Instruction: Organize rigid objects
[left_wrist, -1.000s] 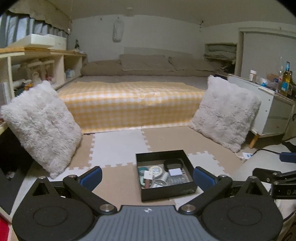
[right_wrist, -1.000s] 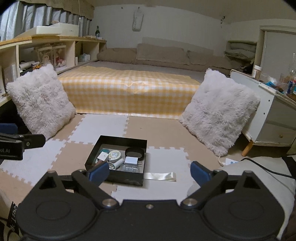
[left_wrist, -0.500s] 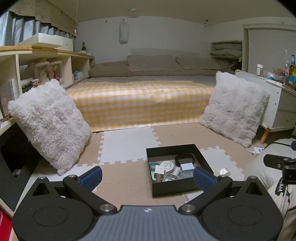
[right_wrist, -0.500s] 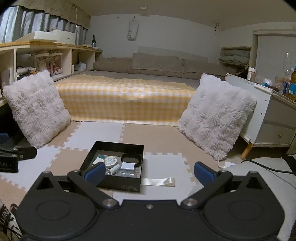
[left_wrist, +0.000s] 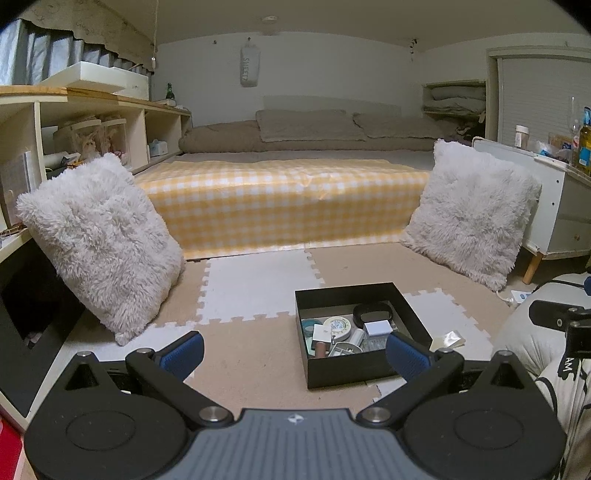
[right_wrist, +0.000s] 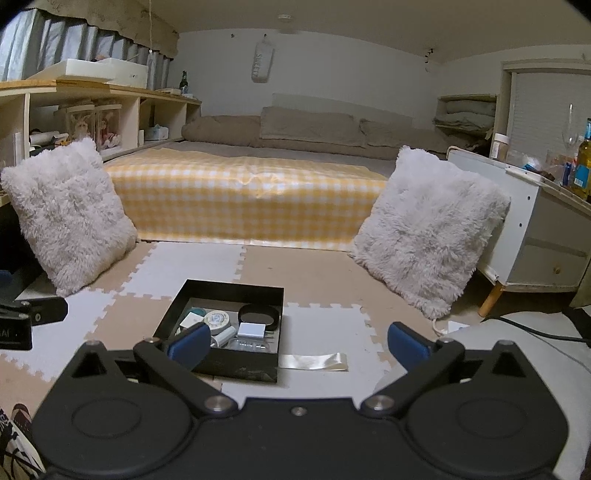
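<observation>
A black open box (left_wrist: 354, 373) sits on the foam floor mat and also shows in the right wrist view (right_wrist: 192, 291). It holds several small items: a round white tin (left_wrist: 338, 325), a black oval case (left_wrist: 373, 313), a white block (left_wrist: 376, 327). My left gripper (left_wrist: 295, 350) is open and empty, held above the floor near the box's front left. My right gripper (right_wrist: 299, 341) is open and empty, above the box's front right. A shiny silver strip (right_wrist: 314, 361) lies on the mat right of the box.
Two fluffy white cushions (left_wrist: 99, 243) (left_wrist: 469, 210) lean at either side. A low bed with a yellow checked cover (left_wrist: 284, 199) fills the back. A white cabinet (right_wrist: 543, 236) with bottles stands right. Shelves (left_wrist: 74, 125) run along the left.
Both grippers have tilted upward and drawn back a little, so the box sits lower and farther right in the left view. Both stay open and empty.
</observation>
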